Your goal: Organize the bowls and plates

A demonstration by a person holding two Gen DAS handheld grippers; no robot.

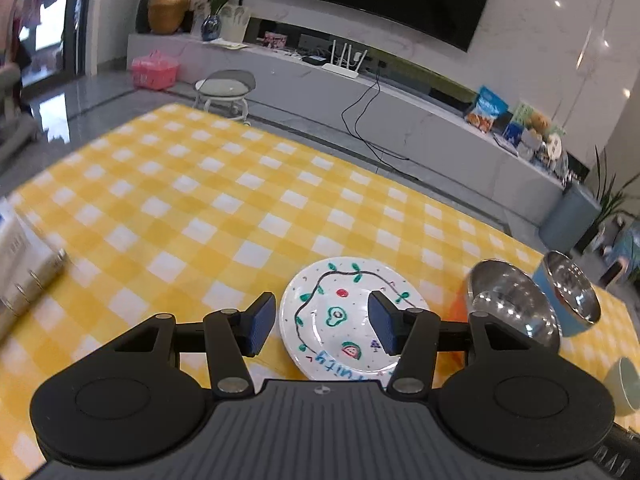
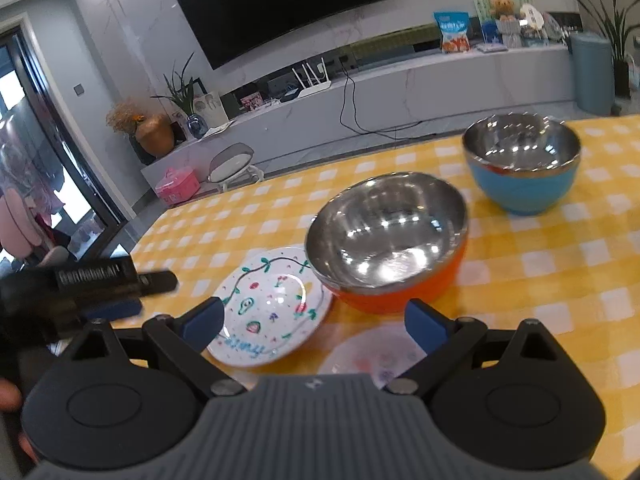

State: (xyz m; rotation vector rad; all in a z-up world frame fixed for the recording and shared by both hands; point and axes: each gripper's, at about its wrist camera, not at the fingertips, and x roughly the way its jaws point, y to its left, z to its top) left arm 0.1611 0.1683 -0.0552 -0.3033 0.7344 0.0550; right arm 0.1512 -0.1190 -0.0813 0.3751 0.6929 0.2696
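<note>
We see a tabletop under a yellow-and-white checked cloth. Our landmark is the white ceramic plate painted with fruit doodles and a green vine, lying flat on the cloth. Just right of that plate, touching or overlapping its rim, sits the orange steel-lined bowl; farther right and back, apart from it, stands the blue steel-lined bowl. A second pale plate with faint markings, blurred, lies in front of the plate's right edge. Our left hand-held gripper hovers over the doodle plate, fingers spread with nothing between them. Our right hand-held gripper is also spread and empty, with the plate's right half showing between its pads.
</note>
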